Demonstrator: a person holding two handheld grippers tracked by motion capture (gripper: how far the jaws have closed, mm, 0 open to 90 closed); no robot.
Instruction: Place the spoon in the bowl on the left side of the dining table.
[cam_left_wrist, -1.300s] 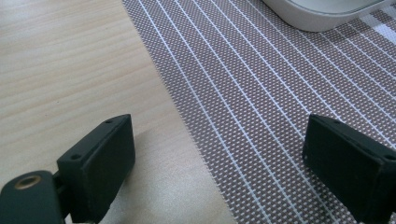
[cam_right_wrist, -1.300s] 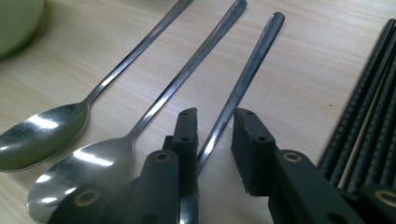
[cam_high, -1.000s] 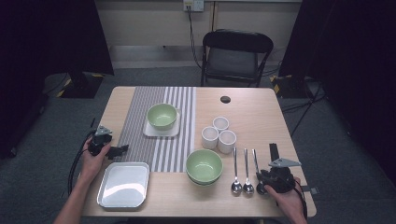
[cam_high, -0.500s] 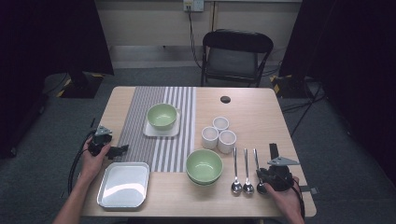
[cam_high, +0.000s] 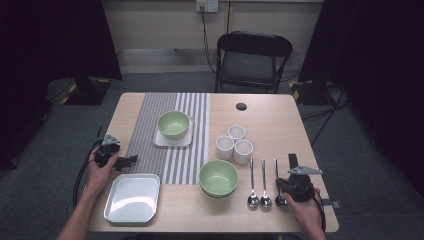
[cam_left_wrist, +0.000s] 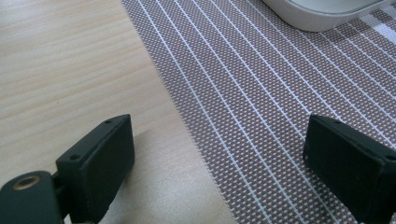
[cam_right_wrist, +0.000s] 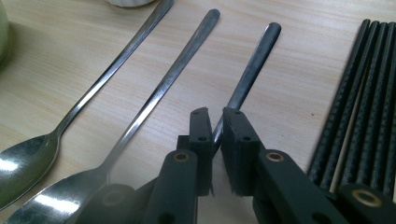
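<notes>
The right gripper (cam_right_wrist: 214, 122) is closed on the thin handle of the rightmost spoon (cam_right_wrist: 252, 70), low down near its bowl, so the spoon can be picked up without slipping. Its jaws have just been closing, and the handle is now pinched between them. This spoon lies flat on the table (cam_high: 265, 112), the last in a row of three, with the middle spoon (cam_right_wrist: 159, 93) and the left spoon (cam_right_wrist: 93, 88) beside it and black chopsticks (cam_right_wrist: 359, 93) on its other side. The row sits just right of the near green bowl (cam_high: 218, 177), likely laid out as one place setting. The left gripper (cam_high: 118, 161) is held low with its jaws wide apart and nothing between them, over the edge of the striped mat (cam_left_wrist: 261, 93), near the white tray (cam_high: 132, 197); it seems to be waiting. Compared with the picture one second back, nothing on the table is seen to be moved, and both hands are found in the same spots.
</notes>
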